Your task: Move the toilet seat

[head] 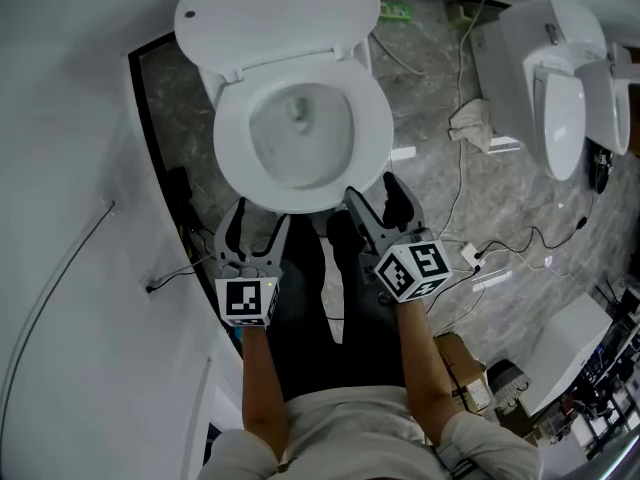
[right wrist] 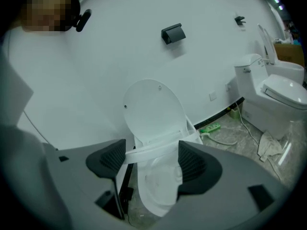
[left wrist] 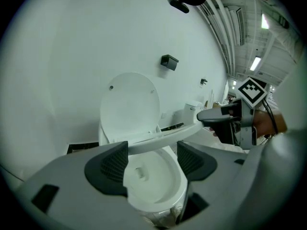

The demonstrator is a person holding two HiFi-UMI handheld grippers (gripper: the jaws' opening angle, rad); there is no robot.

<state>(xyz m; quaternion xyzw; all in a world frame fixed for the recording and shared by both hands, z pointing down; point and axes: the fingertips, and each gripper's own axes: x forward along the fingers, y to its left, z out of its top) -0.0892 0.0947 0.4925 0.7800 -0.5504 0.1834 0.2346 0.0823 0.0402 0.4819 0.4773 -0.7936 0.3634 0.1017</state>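
Toilet seat (head: 232,140) sat part-raised over bowl (head: 300,143), lid (head: 270,13) up; I saw left gripper (head: 258,218), right gripper (head: 375,196) both wide, seat rim crossing each gap.

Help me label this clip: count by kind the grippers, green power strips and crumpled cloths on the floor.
Grippers: 2 (left gripper, right gripper)
Green power strip: 1
Crumpled cloth: 1
Total: 4

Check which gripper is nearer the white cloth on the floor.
Right. The right gripper is at the toilet seat front, on the side toward the cloth; the left gripper is beyond it, farther away.
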